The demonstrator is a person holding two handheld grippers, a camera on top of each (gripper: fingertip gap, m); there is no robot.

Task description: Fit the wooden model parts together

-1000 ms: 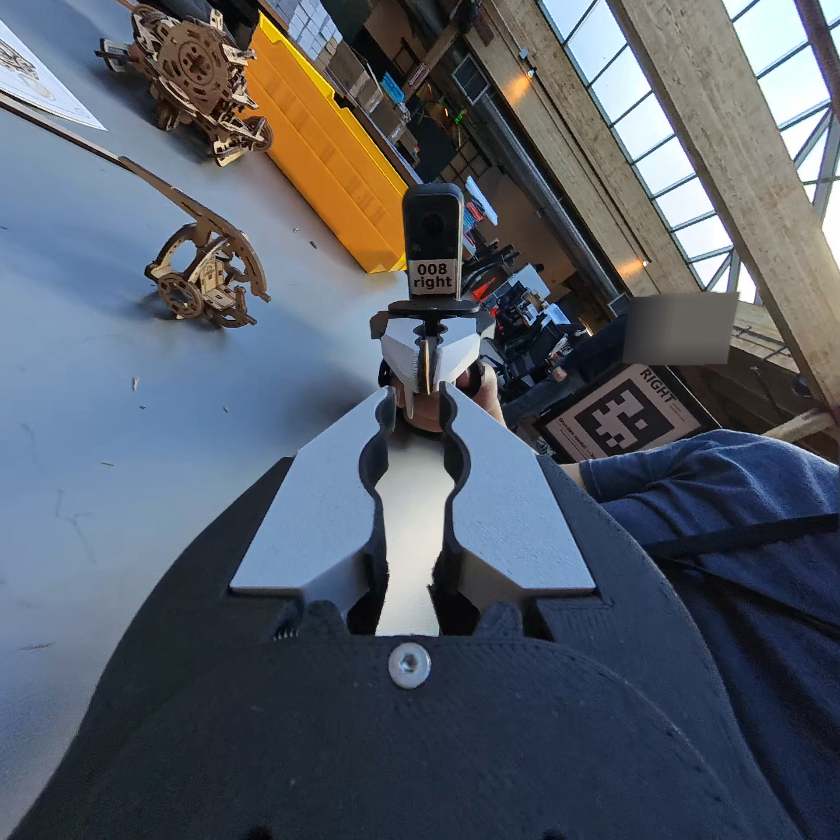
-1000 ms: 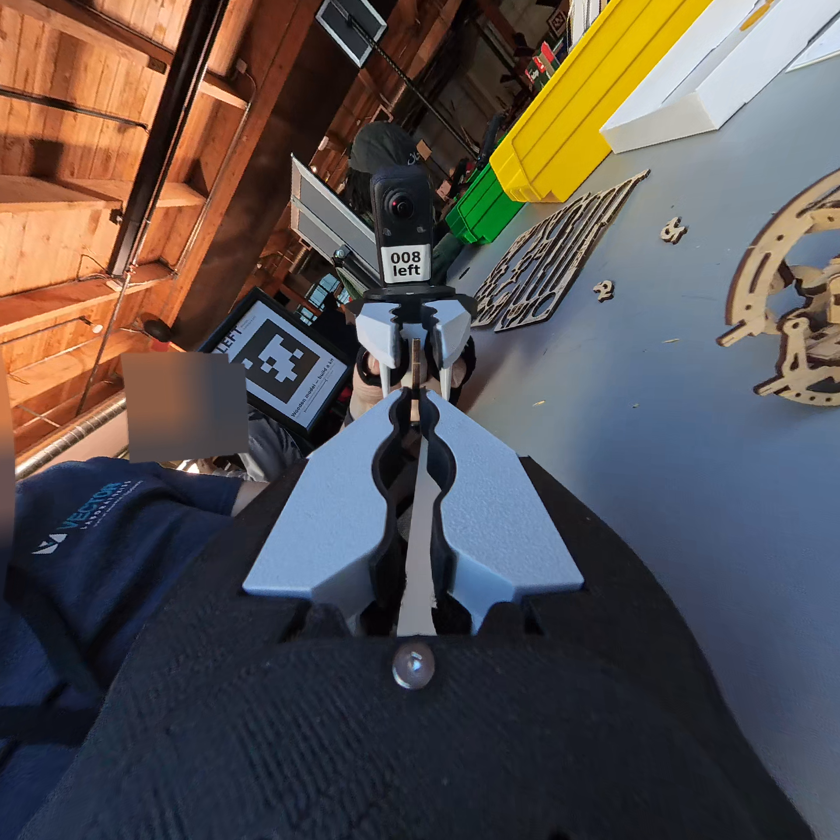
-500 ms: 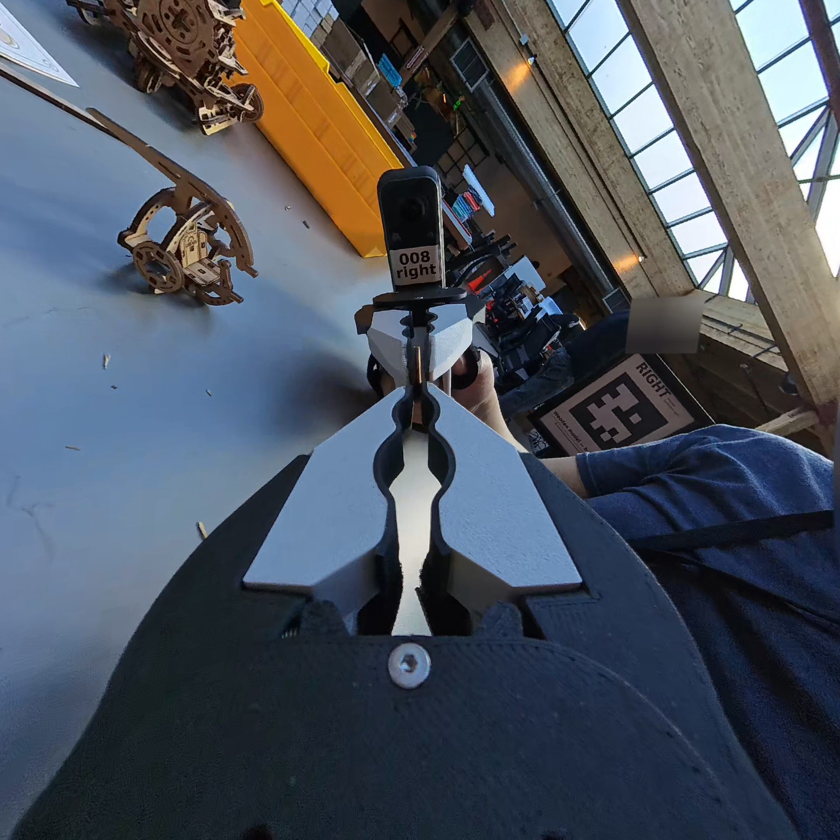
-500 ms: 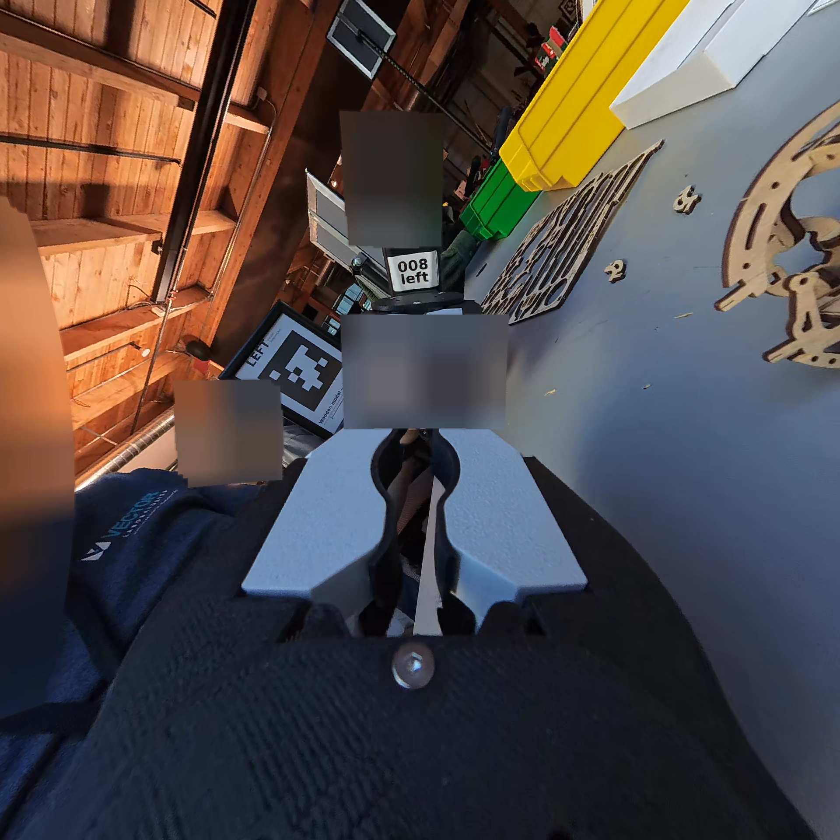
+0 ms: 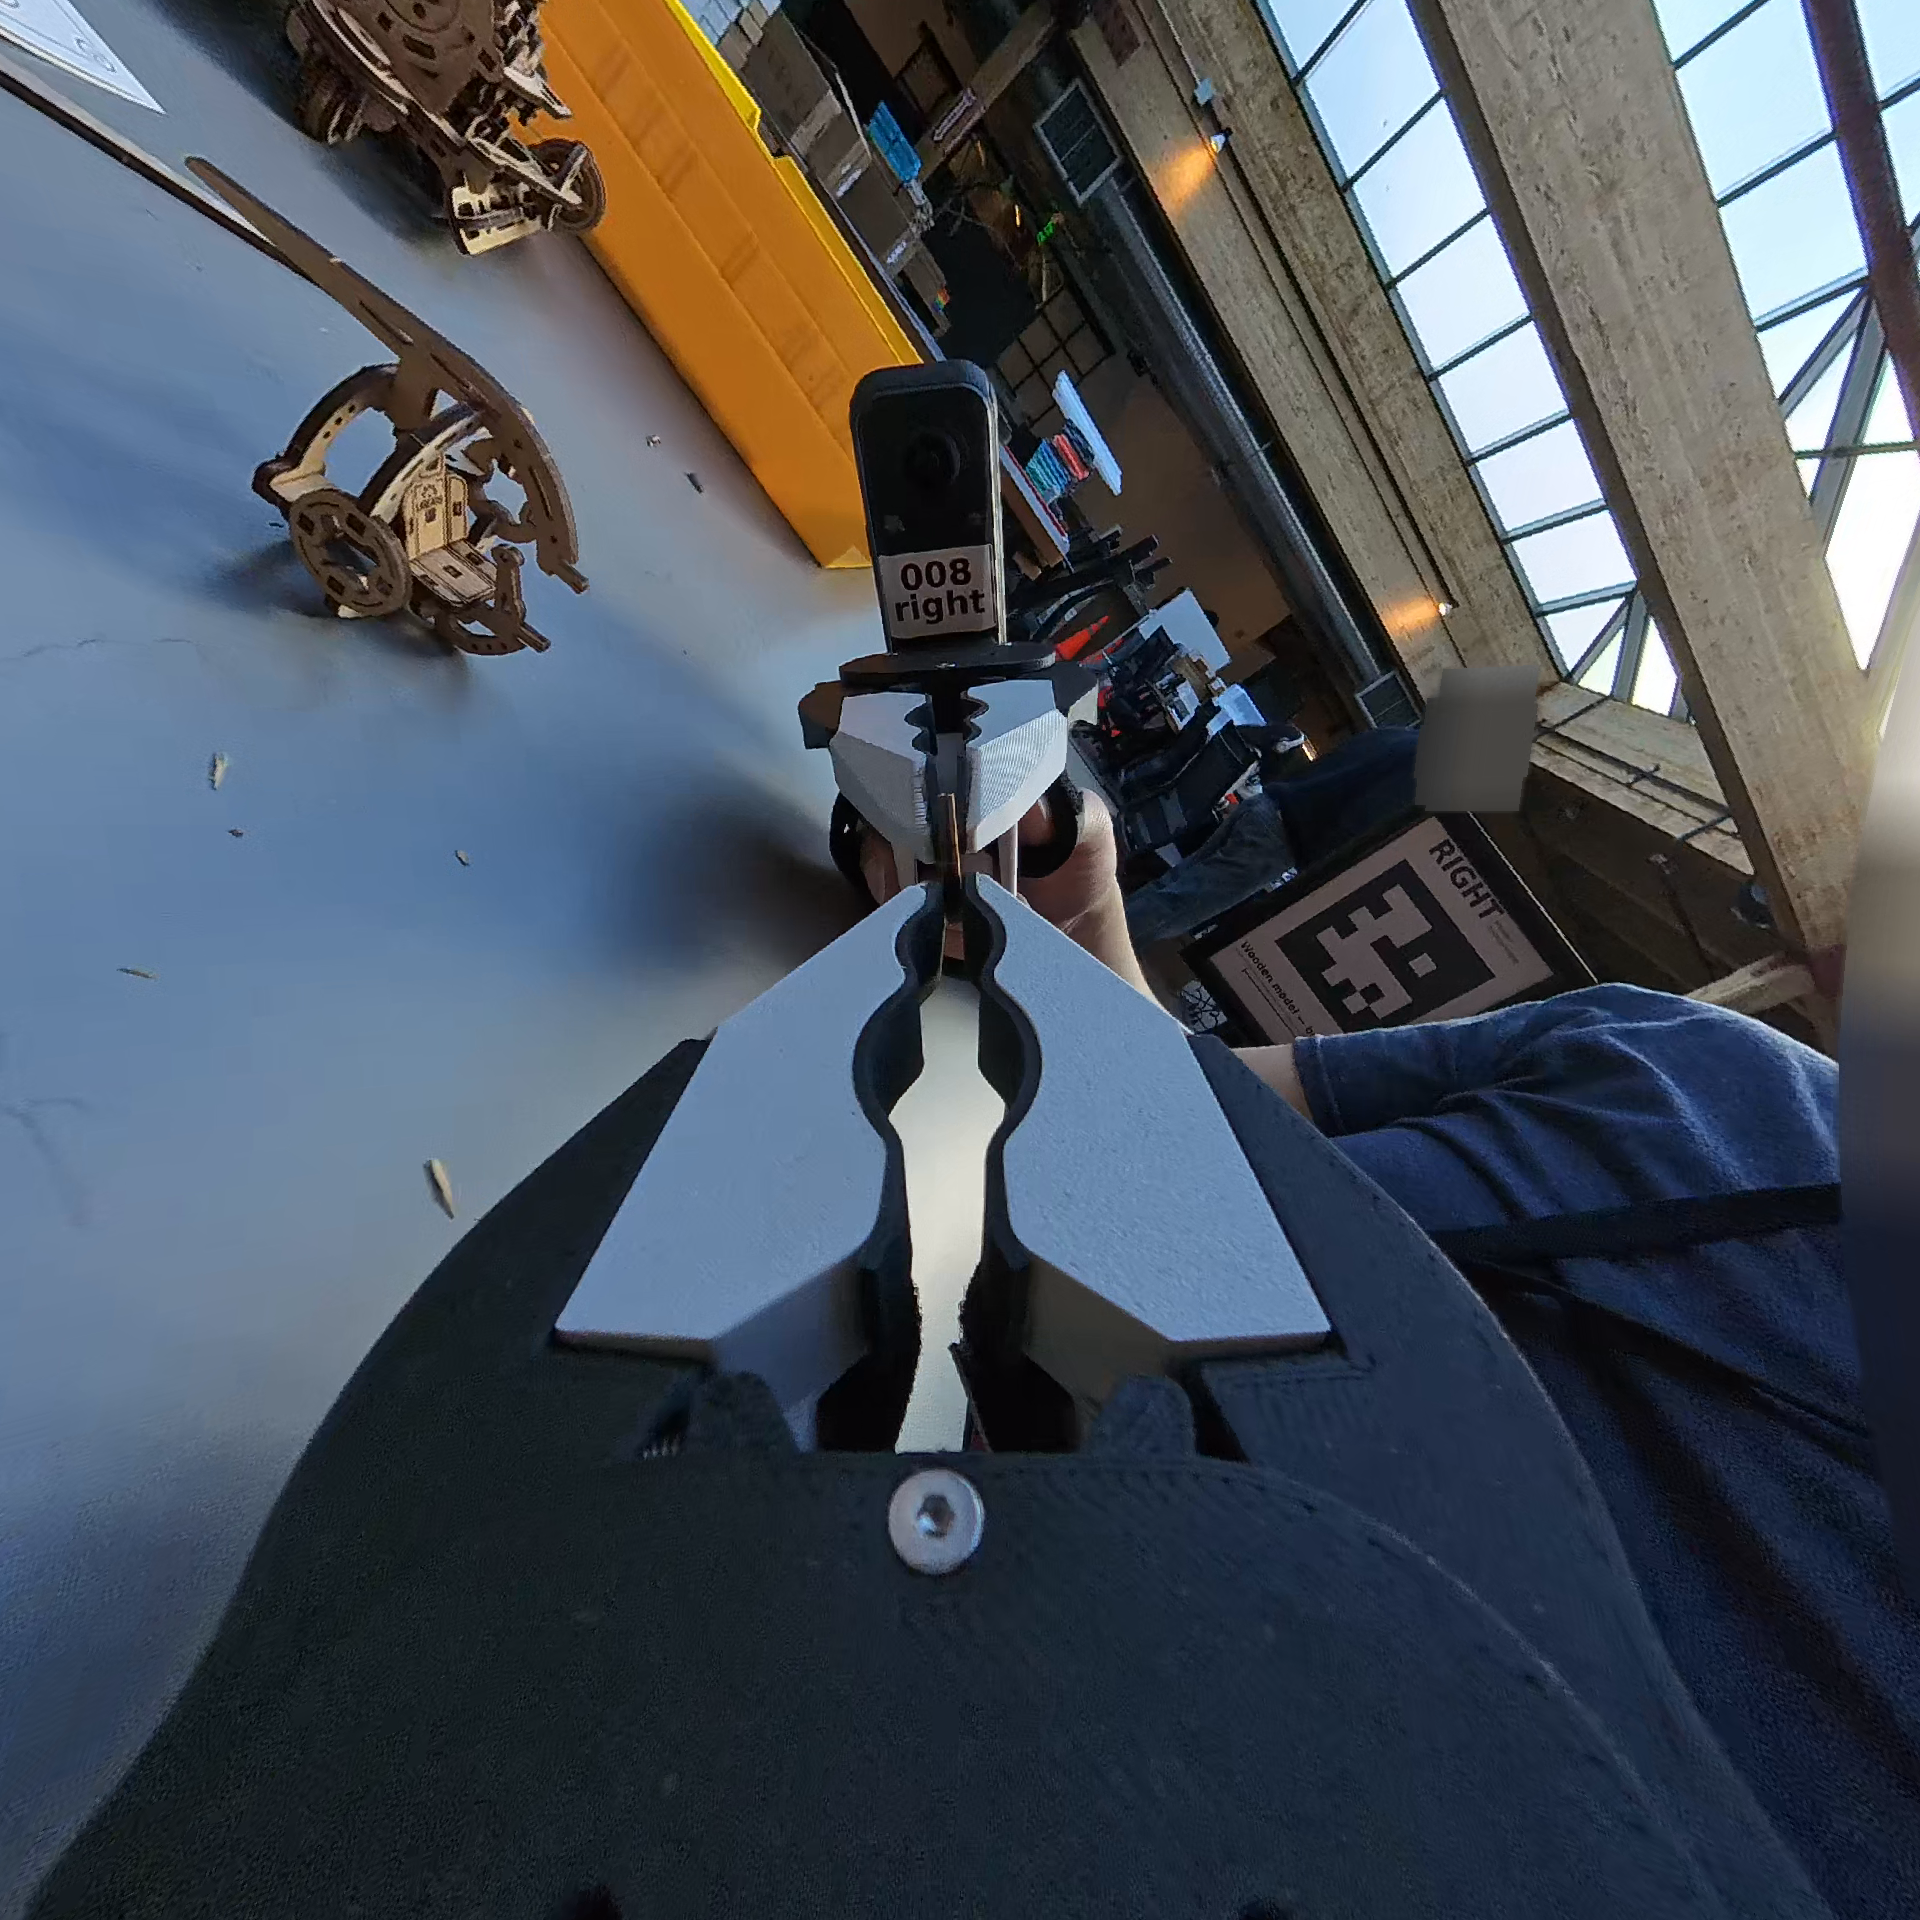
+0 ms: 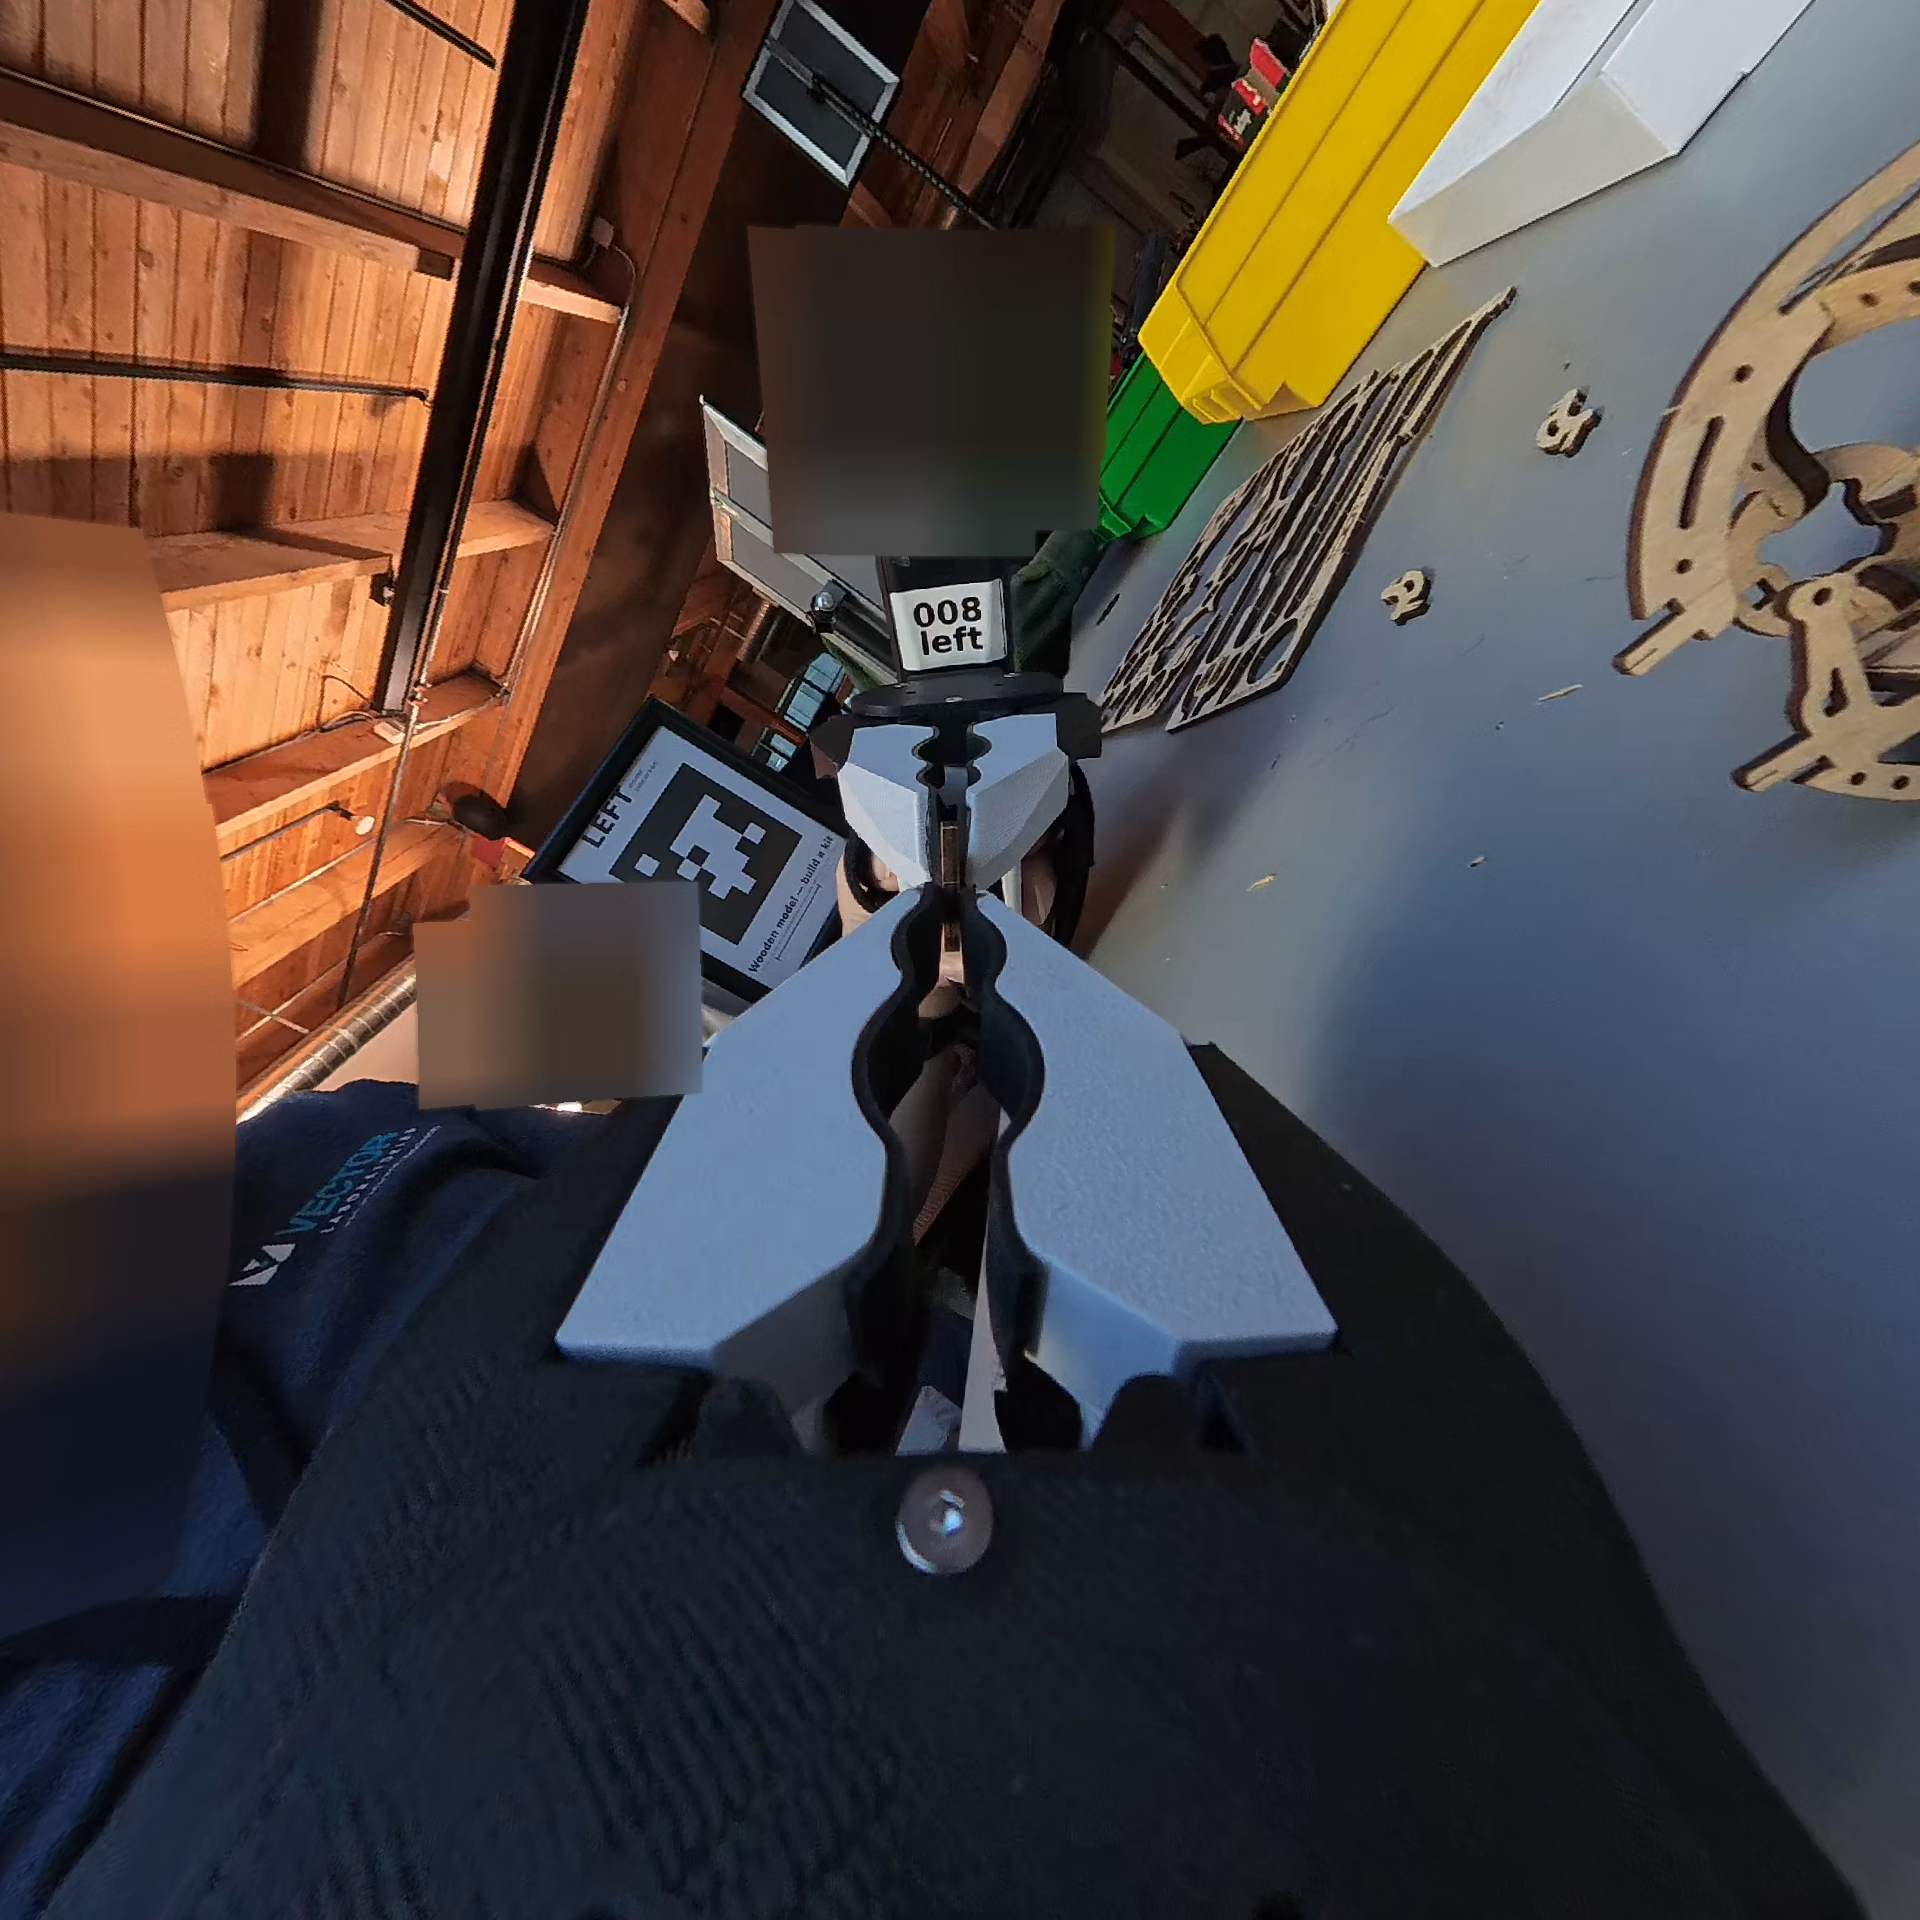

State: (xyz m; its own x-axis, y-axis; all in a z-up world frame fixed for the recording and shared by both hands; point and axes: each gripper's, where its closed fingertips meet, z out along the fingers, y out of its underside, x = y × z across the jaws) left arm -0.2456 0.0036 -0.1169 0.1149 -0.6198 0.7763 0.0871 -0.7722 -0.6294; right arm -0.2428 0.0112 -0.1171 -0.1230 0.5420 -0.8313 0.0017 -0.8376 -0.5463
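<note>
Wooden part [image 5: 948,831] is pinched tip-to-tip by both grippers [image 5: 948,904] [image 6: 951,906]; only the right view shows the punched sheet [image 6: 1288,520].

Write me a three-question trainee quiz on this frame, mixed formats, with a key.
1. True or false: the left gripper holds the half-built wooden wheel model.
2. Which bin sits next to the yellow bin? A green, B red, C blue.
3. Fill in: the right gripper, shut on a thin wooden part, points at the ___ gripper.

Key: 1 false, it stands on the grey table; 2 A; 3 left.
</note>
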